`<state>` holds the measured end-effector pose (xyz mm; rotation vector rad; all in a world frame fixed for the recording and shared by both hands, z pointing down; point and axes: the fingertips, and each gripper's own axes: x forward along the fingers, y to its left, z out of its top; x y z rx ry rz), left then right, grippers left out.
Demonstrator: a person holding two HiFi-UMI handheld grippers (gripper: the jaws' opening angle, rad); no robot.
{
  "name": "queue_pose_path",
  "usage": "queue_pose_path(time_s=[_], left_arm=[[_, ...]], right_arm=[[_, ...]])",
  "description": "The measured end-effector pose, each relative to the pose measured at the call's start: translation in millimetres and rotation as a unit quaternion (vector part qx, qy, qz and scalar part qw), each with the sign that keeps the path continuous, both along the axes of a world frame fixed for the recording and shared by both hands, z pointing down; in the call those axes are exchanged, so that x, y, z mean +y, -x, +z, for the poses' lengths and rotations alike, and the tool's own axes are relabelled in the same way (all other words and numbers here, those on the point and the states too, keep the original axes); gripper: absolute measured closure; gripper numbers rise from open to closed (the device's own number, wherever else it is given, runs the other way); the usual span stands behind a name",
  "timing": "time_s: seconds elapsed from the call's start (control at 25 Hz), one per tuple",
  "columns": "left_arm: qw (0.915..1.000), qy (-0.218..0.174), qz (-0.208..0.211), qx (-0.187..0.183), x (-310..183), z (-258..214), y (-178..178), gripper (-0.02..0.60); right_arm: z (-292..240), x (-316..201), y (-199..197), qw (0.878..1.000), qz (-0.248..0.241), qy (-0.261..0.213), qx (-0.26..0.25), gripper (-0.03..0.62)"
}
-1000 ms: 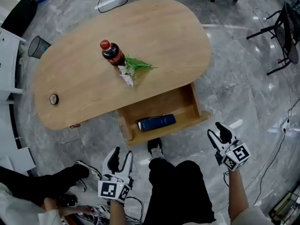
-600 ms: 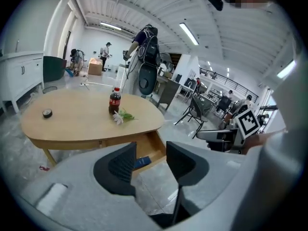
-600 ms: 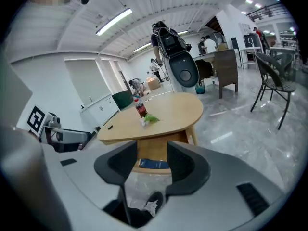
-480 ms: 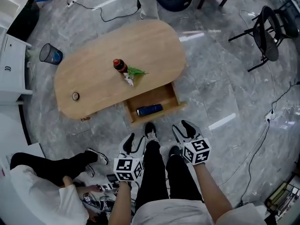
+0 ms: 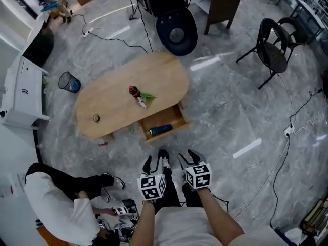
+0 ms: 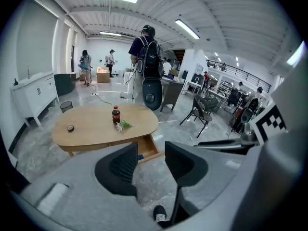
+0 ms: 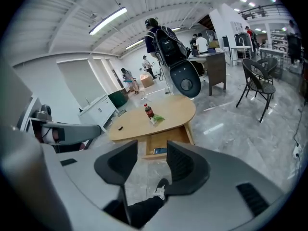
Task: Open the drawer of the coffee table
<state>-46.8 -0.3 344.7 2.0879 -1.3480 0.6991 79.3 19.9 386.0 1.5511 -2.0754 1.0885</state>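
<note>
We judge the task done, with the drawer [image 5: 163, 123] of the table [image 5: 118, 96] pulled out; our left hand-held gripper [image 5: 155, 162] is closing on nothing, and our right hand-held gripper [image 5: 187, 158] is open and empty.

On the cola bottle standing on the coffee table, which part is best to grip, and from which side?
Probably the body of the cola bottle, below the neck: it stands upright and round. Come level from its left in the head view, where the coffee table is bare; the leafy sprig lies close at its right.
</note>
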Motion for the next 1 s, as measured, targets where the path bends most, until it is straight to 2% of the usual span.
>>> queue_pose_path(time_s=[0.2,0.32,0.44,0.52,0.64,0.88,1.0], left_arm=[[0.9999,-0.010,0.005,0.002,19.9,-24.7,-3.9,0.427],[0.9998,-0.012,0.010,0.011,26.3,-34.8,-0.3,0.449],[0.9987,-0.018,0.046,0.013,30.9,-41.7,5.8,0.457],[0.9968,-0.026,0.074,0.015,30.7,-47.8,13.1,0.500],[0.9944,-0.026,0.100,0.022,37.0,-50.4,29.2,0.531],[0.9869,-0.021,0.159,0.015,48.4,-45.6,59.9,0.543],[0.9868,-0.015,0.160,0.022,39.2,-43.8,76.2,0.554]], right_arm=[[-32.5,21.0,2.1,1.000,0.014,-0.023,-0.014,0.409],[-46.0,28.9,4.2,0.999,0.035,-0.033,-0.018,0.450],[-52.8,34.7,13.9,0.998,0.046,-0.038,-0.015,0.454],[-54.6,37.1,25.5,0.998,0.047,-0.045,-0.007,0.459],[-44.4,50.1,41.9,0.998,0.054,-0.038,0.003,0.474],[-52.6,51.1,76.8,0.992,0.103,-0.065,-0.012,0.553],[-56.3,46.0,102.5,0.993,0.099,-0.070,-0.016,0.570]])
